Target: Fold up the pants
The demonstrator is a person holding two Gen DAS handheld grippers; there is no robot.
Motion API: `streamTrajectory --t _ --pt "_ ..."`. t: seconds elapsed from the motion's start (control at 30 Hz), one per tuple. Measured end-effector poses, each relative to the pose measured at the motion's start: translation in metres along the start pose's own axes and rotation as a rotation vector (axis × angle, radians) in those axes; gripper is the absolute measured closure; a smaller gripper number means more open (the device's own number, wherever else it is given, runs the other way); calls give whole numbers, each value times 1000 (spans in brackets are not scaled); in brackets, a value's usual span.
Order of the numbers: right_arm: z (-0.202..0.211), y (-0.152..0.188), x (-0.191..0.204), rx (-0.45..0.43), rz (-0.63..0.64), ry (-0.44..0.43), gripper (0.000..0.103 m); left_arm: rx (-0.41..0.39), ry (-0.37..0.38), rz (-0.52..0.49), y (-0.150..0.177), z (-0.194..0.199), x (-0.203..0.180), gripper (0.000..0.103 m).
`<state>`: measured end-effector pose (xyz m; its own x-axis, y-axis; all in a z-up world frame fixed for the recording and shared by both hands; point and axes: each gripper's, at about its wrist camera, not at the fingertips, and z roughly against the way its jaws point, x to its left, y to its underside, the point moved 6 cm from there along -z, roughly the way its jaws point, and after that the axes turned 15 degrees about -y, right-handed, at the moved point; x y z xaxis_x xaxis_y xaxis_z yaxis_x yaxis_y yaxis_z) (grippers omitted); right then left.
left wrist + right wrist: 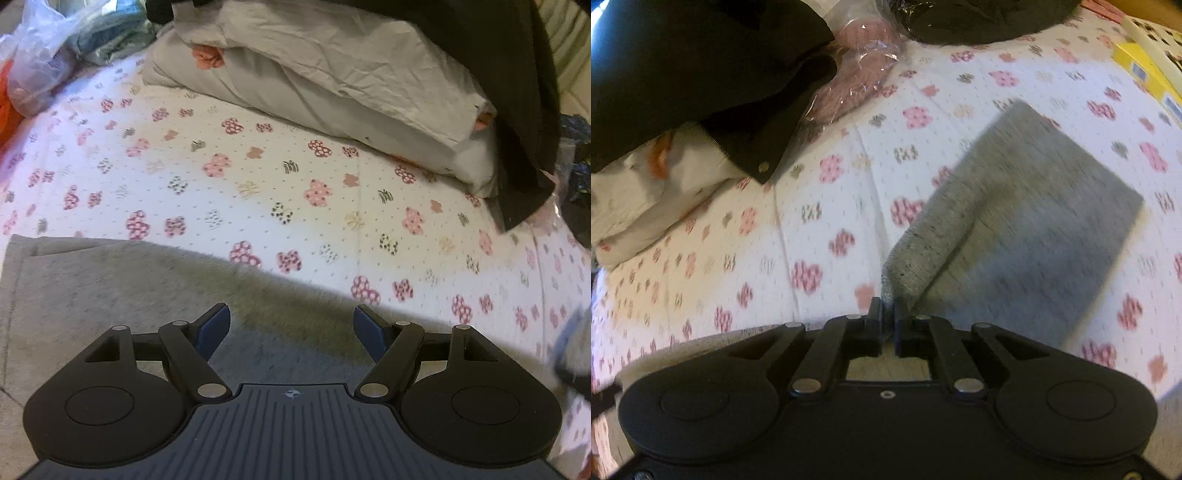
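Grey pants [122, 295] lie flat on the flower-print bed sheet [258, 177] in the left wrist view. My left gripper [291, 323] hovers over them, open, with nothing between its blue-padded fingers [214, 325]. In the right wrist view a folded part of the grey pants [1027, 221] stretches away to the upper right. Its rounded near corner runs down into my right gripper [887, 314], whose jaws are shut on that fabric. The picture there is blurred.
A white pillow [332, 81] lies at the back of the bed under a black garment [517, 92]. Plastic bags of clothes [40, 55] sit at the far left. A bagged pink item [857, 70], a black jacket [701, 74] and a yellow box [1145, 70] ring the bed.
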<state>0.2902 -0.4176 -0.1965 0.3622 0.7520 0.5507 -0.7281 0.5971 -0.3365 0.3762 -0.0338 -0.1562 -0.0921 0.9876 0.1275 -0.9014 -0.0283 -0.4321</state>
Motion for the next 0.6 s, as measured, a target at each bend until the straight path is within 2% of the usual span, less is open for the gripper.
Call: streamTrajectory --t 0.17,0.37,0.4,0.43,0.47,0.57,0.6 --pt "9 22 -3 -9 29 -24 92 81 10 17 -4 -19 -15 30" --pt "11 28 -7 -13 38 -42 92 178 -22 28 -3 -52 -24 31" --pt "11 29 -7 -13 36 -46 92 206 -31 31 -3 -61 -25 41" --pt "11 29 -8 -12 36 -47 92 221 -20 36 -3 -67 -24 57" --pt "10 29 -8 -10 37 -47 92 229 -25 45 -2 -71 -23 84" --pt "10 29 -7 -12 37 -47 92 170 -26 74 -1 -55 -12 95" --pt "12 28 -7 -18 35 -49 92 137 -27 70 1 -42 -9 95"
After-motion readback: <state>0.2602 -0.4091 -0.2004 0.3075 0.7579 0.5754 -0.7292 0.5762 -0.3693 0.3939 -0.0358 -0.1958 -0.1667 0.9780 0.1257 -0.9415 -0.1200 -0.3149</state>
